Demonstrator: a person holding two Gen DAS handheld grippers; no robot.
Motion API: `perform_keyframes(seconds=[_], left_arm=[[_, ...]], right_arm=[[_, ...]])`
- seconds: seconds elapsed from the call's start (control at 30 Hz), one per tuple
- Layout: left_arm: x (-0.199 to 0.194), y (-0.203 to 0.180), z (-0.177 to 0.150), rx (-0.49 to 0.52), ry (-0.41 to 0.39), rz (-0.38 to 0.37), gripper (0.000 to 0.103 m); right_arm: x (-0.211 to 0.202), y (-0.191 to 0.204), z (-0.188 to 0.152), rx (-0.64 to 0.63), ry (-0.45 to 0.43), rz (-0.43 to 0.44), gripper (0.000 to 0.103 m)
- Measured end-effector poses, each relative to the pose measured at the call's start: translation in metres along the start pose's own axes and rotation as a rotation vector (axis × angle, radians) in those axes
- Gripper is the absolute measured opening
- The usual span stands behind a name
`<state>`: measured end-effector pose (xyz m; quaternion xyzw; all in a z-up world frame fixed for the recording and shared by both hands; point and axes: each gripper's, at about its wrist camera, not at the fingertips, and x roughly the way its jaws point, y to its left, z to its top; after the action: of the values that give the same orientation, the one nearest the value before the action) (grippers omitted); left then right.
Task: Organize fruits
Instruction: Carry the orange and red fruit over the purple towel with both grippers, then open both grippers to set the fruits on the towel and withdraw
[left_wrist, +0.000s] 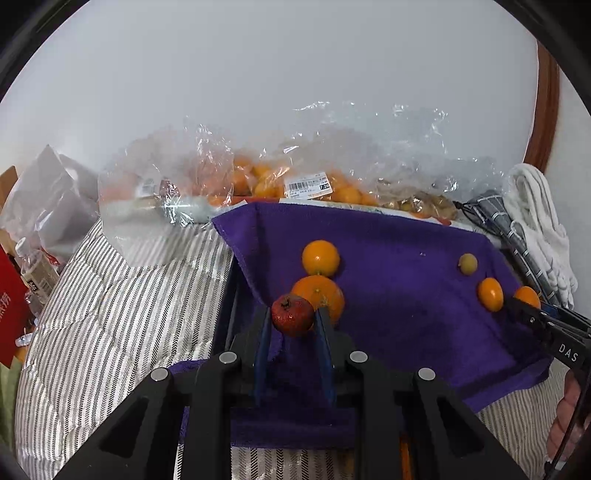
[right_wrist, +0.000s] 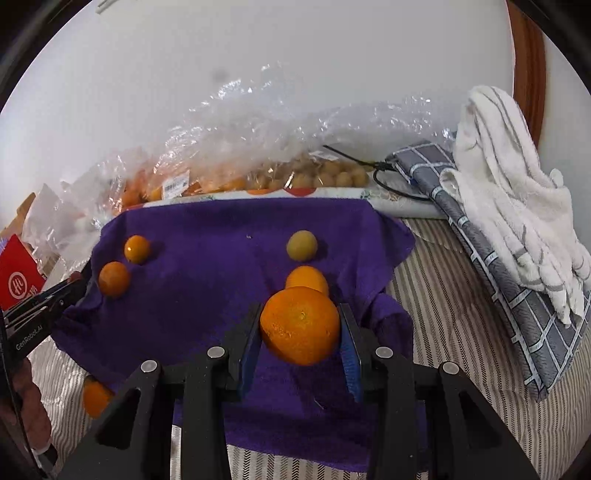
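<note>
Red fruit pinched between left fingers, orange between right fingers

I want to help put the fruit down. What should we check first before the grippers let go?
1. Left gripper pinches the small red fruit: ok.
2. Right gripper pinches the big orange: ok.
3. Purple towel has bare room between the fruit groups: ok.
4. Small yellow-green fruit lies clear of both grippers: ok.
5. Towel lies flat enough to stop rolling: cannot tell, it is rumpled.
</note>
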<state>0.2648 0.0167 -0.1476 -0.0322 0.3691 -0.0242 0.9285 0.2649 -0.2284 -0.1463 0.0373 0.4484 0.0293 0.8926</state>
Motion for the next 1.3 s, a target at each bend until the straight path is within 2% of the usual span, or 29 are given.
perform_keyframes(seconds=[0.53,1.17,1.2,1.3], left_arm=[[0.006,0.004,-0.001,-0.011,0.035,-0.01,0.023],[0.018,0.001,-0.005,-0.004,0.082,-0.018,0.023],[0.018,0.001,-0.005,-0.005,0.084,-0.019,0.023],[0.018,0.002,-0.006,-0.007,0.083,-0.021,0.023]], right_arm=[[0.022,0.004,-0.008,-0.02,0.073,-0.034,0.039],[0.025,0.013,-0.012,-0.08,0.081,-0.087,0.04],[0.025,0.013,-0.012,-0.085,0.081,-0.091,0.04],[0.023,0.016,-0.013,-0.095,0.072,-0.093,0.052]])
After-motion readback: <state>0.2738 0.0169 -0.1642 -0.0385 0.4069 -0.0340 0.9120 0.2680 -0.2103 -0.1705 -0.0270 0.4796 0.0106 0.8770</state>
